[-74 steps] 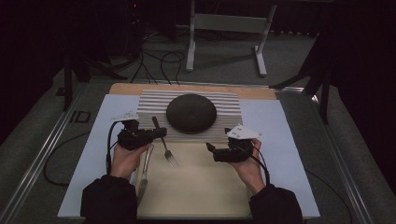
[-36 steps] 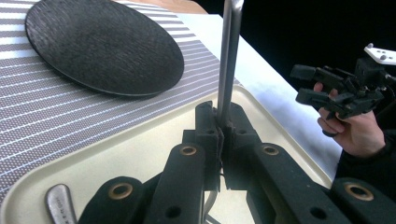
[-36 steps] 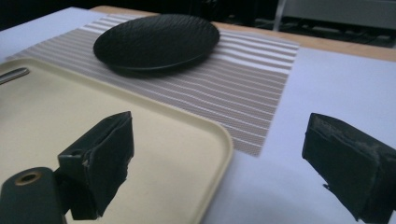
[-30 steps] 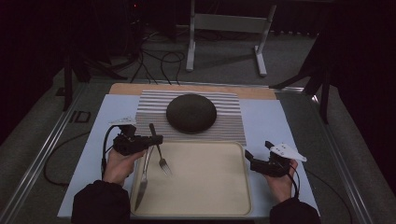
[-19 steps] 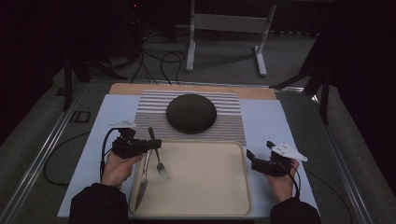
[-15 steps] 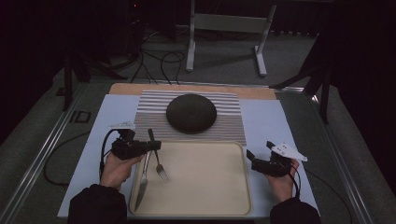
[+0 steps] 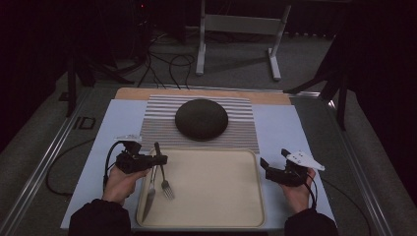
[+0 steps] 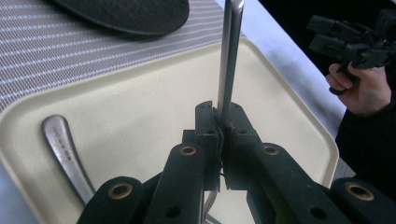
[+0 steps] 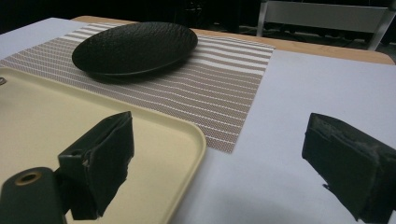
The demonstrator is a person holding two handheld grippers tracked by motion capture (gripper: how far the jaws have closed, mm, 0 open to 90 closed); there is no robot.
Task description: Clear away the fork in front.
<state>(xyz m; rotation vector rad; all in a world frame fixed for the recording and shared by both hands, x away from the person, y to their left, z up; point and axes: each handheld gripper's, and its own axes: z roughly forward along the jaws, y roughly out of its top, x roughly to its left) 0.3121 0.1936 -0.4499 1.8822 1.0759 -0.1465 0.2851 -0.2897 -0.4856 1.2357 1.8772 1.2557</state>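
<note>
- Your left gripper (image 7: pixel 158 159) has carried the slim silver metal fork (image 7: pixel 163 173) toward the near-left corner of the cream plastic tray (image 7: pixel 216 216), jaws clamped on its handle, beside a steel knife (image 8: pixel 65 154).
- Your right gripper (image 7: pixel 263 164) has retreated past the tray's right edge, jaws apart, empty.
- The knife's stamped marking is illegible.

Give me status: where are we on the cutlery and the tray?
Done: a knife already lies on the cream tray along its left side. In hand: the left gripper is shut on the fork, with its tines low over the tray; touching or not, cannot tell. Left: the fork is not yet released. The right gripper is open and holds nothing, beside the tray's right edge. The black plate sits on the striped mat.
</note>
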